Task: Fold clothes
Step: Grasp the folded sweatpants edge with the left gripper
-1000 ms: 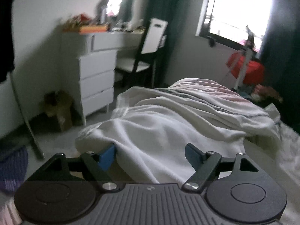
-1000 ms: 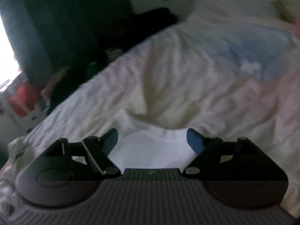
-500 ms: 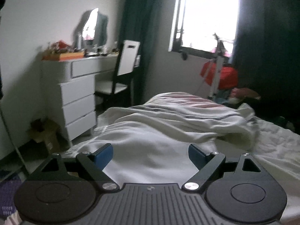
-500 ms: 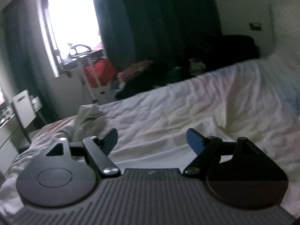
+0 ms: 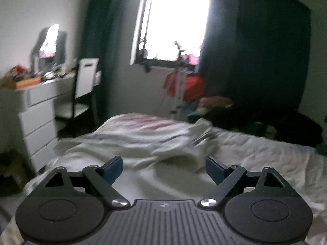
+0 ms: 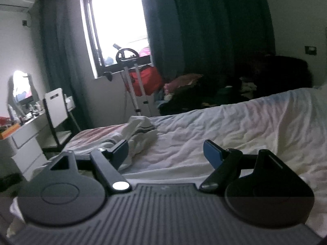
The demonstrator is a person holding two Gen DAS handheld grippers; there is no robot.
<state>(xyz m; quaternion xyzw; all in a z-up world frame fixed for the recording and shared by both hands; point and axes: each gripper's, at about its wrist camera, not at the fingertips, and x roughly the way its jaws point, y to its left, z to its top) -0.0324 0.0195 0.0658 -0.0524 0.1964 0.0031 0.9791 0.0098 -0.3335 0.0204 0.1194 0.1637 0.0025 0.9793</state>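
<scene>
A heap of white cloth with thin dark stripes (image 5: 143, 140) lies crumpled on the bed (image 5: 265, 155), blurred in the left wrist view. My left gripper (image 5: 163, 170) hovers above and short of it, its jaws wide apart with nothing between the blue pads. The right wrist view shows the same white striped garment (image 6: 141, 132) bunched near the foot of the bed (image 6: 235, 126), just past the left fingertip. My right gripper (image 6: 167, 152) is open and empty, raised over the wrinkled sheet.
A white dresser (image 5: 38, 118) with a mirror and a white-backed chair (image 5: 85, 81) stand left of the bed. Under the bright window (image 6: 118, 24) is a stand with a red item (image 6: 145, 77). Dark clothes (image 6: 265, 75) pile up beyond the bed, against dark curtains.
Both views have lifted from the bedding to look across the room. The left view swung right, towards the window. The white cloth that lay between the right fingers is gone from there.
</scene>
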